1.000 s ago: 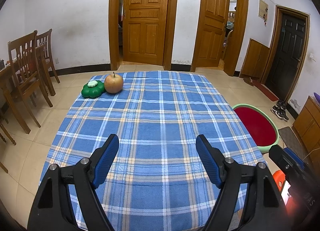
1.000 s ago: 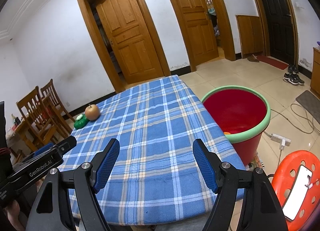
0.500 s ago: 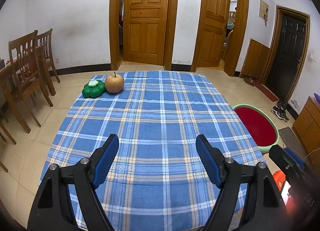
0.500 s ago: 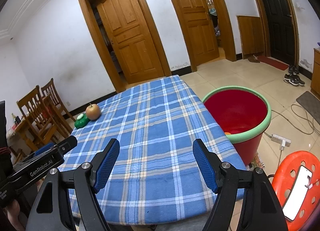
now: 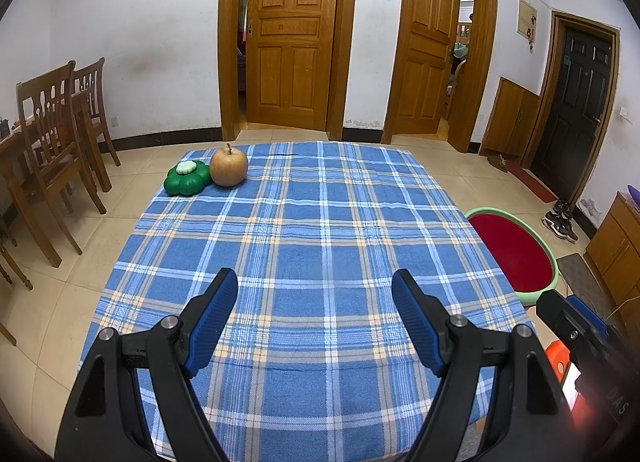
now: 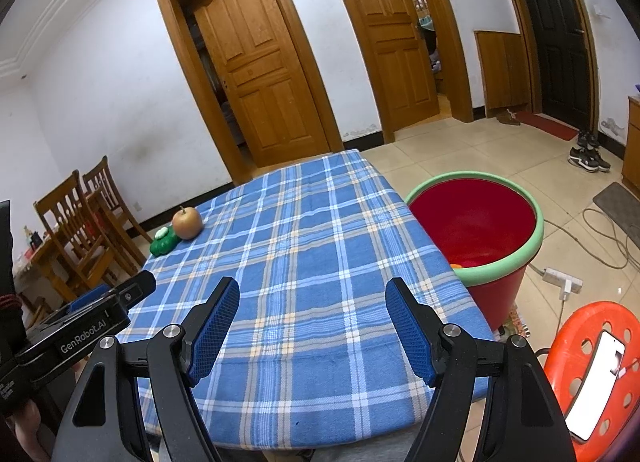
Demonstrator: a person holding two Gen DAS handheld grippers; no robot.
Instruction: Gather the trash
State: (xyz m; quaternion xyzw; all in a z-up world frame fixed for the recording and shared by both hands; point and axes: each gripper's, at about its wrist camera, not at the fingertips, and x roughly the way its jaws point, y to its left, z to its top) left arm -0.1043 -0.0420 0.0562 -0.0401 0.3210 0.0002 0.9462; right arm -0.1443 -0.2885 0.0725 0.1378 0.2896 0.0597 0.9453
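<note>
An apple (image 5: 228,166) and a green clover-shaped thing with a pale top (image 5: 187,178) sit together at the far left corner of the blue plaid table (image 5: 320,246). They show again in the right wrist view, apple (image 6: 187,223) beside the green thing (image 6: 164,242). A red bin with a green rim (image 6: 478,221) stands on the floor by the table's right side, something orange inside; its rim (image 5: 516,254) shows in the left wrist view. My left gripper (image 5: 316,294) hovers open over the near table edge, nothing between its blue pads. My right gripper (image 6: 312,298) is open and empty too.
Wooden chairs (image 5: 56,149) stand left of the table. An orange stool (image 6: 592,366) with a phone on it is at the near right. A power strip and cables (image 6: 564,280) lie on the floor past the bin. Shoes (image 6: 588,155) sit by the black door.
</note>
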